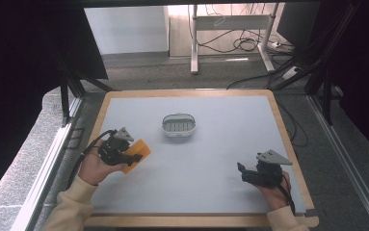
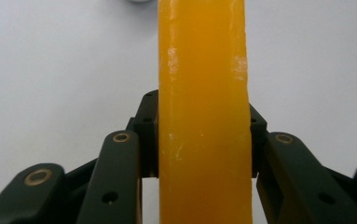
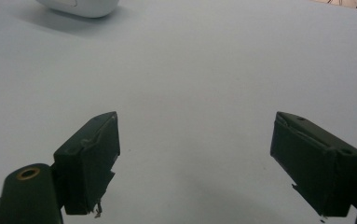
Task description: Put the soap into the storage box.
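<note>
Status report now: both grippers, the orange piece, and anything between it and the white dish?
Left gripper shut on orange block. Right gripper open, empty. White dish mid-table, apart. Nothing between.

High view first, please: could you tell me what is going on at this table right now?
A person at a grey-topped wooden table holds a tool in each hand. The left tool is shut on a flat orange slab, gripped by its two faces near the table's left edge. The right tool is open with nothing between its jaws, low over the bare surface near the right edge. A small white oval dish with a slotted insert sits apart from both, towards the middle of the table.
</note>
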Tool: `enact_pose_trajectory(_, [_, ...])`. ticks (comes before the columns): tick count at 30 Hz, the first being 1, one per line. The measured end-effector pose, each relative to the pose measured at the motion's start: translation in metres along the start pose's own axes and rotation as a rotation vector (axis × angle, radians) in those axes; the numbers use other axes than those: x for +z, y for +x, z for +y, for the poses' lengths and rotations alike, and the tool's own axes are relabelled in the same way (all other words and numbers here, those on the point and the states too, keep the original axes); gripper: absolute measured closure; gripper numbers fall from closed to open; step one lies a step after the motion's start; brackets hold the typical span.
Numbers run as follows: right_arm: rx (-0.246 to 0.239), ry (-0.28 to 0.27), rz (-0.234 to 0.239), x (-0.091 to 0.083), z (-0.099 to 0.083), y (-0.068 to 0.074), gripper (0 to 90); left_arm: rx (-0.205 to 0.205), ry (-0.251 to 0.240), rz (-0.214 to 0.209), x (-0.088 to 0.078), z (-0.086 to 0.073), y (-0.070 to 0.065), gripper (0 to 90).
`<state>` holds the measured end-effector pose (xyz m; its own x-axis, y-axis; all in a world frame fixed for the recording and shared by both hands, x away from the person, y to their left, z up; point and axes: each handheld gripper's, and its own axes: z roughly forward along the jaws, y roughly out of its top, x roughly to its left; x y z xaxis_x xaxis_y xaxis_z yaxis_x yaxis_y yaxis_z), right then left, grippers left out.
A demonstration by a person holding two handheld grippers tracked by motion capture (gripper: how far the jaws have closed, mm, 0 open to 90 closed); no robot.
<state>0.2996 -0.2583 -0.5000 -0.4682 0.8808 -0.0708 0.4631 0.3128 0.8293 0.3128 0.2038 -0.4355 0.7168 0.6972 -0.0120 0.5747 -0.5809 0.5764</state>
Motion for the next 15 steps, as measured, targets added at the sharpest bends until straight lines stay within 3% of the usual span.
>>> enact_pose_trajectory(15, [-0.002,0.009,-0.001,0.0,-0.001,0.0,16.0,0.061,-0.021,0.012,-0.011,0.026,-0.001,62.3])
